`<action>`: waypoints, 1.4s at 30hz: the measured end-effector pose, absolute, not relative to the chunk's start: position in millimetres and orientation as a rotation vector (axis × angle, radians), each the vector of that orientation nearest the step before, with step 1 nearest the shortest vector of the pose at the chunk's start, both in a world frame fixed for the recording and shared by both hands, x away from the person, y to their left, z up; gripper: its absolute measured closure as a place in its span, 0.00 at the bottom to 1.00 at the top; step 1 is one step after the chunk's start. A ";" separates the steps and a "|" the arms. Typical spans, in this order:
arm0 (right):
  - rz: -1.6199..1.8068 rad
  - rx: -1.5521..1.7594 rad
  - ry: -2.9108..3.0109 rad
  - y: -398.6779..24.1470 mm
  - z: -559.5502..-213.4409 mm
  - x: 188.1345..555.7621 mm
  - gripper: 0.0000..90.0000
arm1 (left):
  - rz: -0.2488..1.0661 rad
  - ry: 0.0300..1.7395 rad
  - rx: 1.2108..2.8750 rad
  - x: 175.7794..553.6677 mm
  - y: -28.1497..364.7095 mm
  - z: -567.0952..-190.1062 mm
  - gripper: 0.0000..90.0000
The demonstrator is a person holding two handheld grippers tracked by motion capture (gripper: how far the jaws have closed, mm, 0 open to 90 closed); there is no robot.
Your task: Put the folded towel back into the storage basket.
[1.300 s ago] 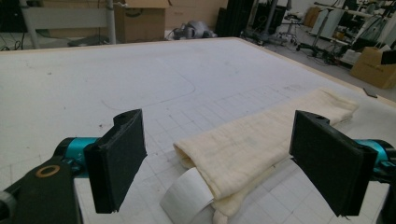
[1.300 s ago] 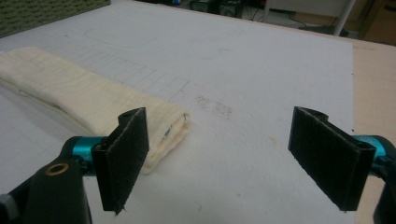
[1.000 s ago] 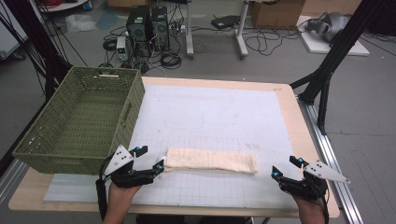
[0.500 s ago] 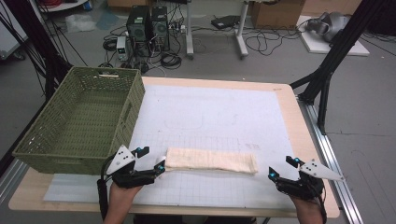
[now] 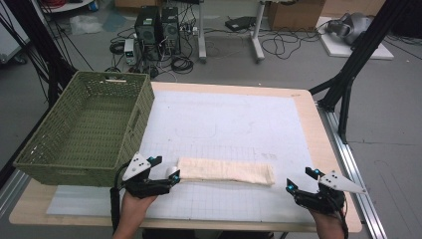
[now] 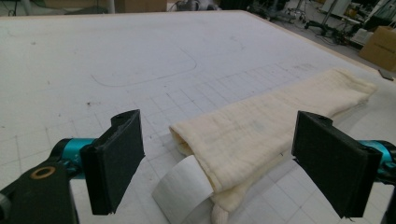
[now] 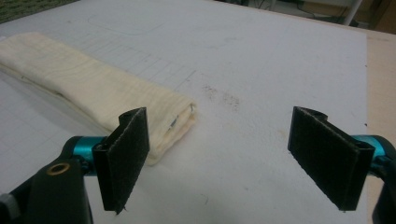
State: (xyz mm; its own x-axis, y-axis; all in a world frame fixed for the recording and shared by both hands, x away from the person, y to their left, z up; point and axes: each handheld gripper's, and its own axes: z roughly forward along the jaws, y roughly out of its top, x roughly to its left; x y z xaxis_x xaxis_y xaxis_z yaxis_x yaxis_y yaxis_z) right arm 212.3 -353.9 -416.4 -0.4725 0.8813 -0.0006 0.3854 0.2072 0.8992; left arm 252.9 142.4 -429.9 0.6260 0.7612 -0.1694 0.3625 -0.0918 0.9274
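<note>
The cream, folded cloth strip (image 5: 226, 171) lies flat in the lower middle of the high view, on the white gridded mat (image 5: 229, 124), untouched. The left gripper (image 5: 169, 180) sits at the strip's left end, jaws wide, the end between them with its white label tab (image 6: 180, 193) — ready to pinch. Since the earlier frame, the right gripper (image 5: 302, 186), jaws also wide, has crept slightly leftward towards the strip's right end. The green woven plastic basket (image 5: 79, 169) waits at left.

Even, soft overhead light; faint shadows on the worktop (image 5: 239, 114); gripper views slightly grainy, their near jaws blurred
</note>
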 end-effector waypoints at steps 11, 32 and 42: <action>1.211 1.174 1.973 -352.6 -419.0 214.4 0.21 | 0.341 1.031 1.822 267.6 132.4 -442.4 0.29; 1.195 1.165 1.993 -353.8 -421.7 212.3 0.22 | 0.363 1.073 1.987 283.7 108.5 -449.5 0.46; 1.179 1.166 2.012 -352.0 -423.3 215.0 0.23 | 0.322 0.981 2.038 277.9 102.9 -448.6 0.83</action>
